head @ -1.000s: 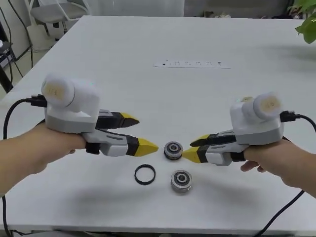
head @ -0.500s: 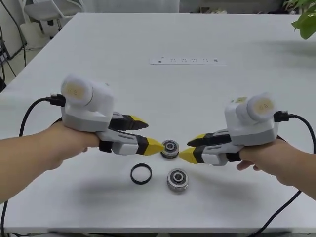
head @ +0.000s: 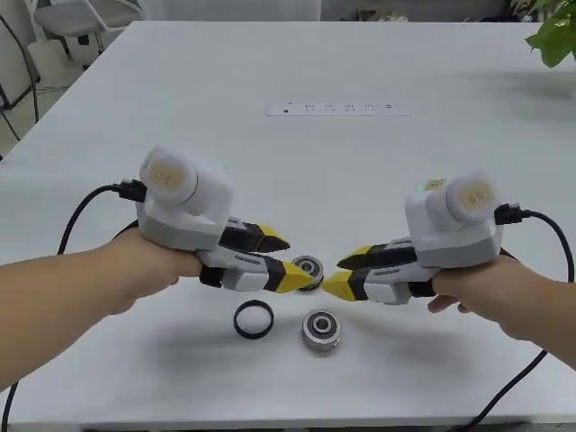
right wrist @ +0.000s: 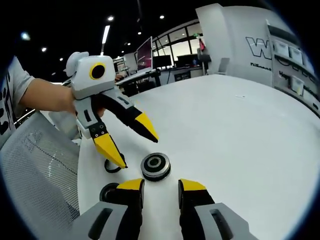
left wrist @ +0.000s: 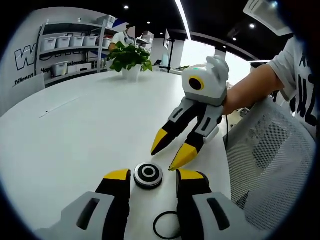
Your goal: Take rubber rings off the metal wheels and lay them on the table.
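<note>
A small metal wheel [head: 309,267] with a dark rim lies on the white table [head: 360,171], right between the two grippers. My left gripper [head: 290,261] is open, its lower yellow tip almost at the wheel's left side. From the right, my open right gripper [head: 340,273] points at the same wheel. In the left gripper view the wheel [left wrist: 148,175] sits between my jaws' tips, with the right gripper [left wrist: 167,156] just beyond. In the right gripper view the wheel [right wrist: 155,166] lies just ahead of my jaws. A second wheel [head: 321,328] and a loose black ring [head: 254,319] lie nearer the person.
A white power strip [head: 337,110] lies at mid-table. A potted plant [head: 553,31] stands at the far right corner and a chair [head: 67,22] beyond the far left. Cables trail from both grippers. A mesh chair [left wrist: 270,150] stands close to the table's near edge.
My left gripper has moved right and closed in on the wheel between the grippers. The right gripper has barely moved. Wheels and ring lie where they were; the head view has shifted.
</note>
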